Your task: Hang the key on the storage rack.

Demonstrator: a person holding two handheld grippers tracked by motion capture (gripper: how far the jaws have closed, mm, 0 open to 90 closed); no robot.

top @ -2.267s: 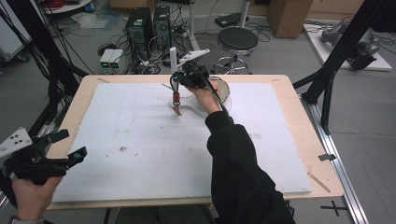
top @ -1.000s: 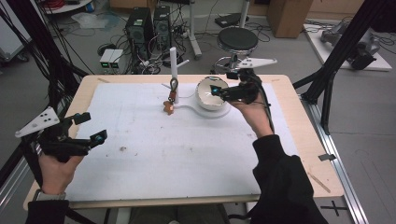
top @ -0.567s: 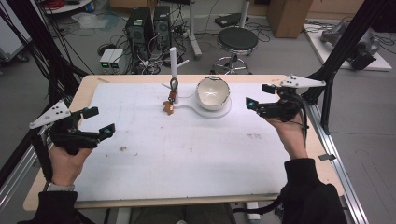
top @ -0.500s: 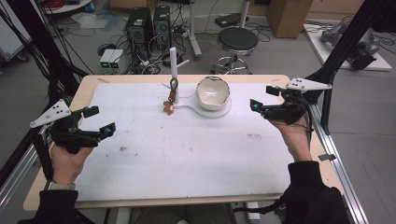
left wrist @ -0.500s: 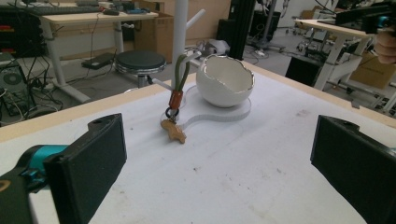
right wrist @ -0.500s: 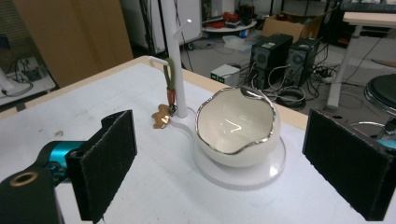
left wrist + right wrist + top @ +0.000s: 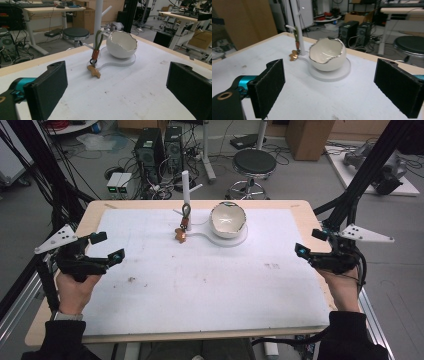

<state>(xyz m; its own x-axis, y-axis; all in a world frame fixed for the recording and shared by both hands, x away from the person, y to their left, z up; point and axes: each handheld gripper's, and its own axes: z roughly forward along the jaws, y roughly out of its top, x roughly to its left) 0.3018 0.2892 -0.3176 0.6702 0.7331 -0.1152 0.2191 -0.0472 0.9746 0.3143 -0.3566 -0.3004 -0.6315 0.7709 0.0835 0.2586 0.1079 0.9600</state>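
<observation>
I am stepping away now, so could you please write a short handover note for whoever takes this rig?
Left claw: open, empty, above the table's left edge.
Right claw: open, empty, above the right edge.
Keychain: hangs by its green loop on the white stand, brown charm on the white mat. The eggshell-shaped bowl sits on the stand's round base.
Done: keychain looks hung.
Left: probably nothing; confirm it holds.

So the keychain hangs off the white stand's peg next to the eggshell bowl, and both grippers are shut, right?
Not quite: both the left gripper and right gripper are open, jaws wide apart in each gripper view. The keychain does hang from the white stand beside the eggshell bowl.
</observation>
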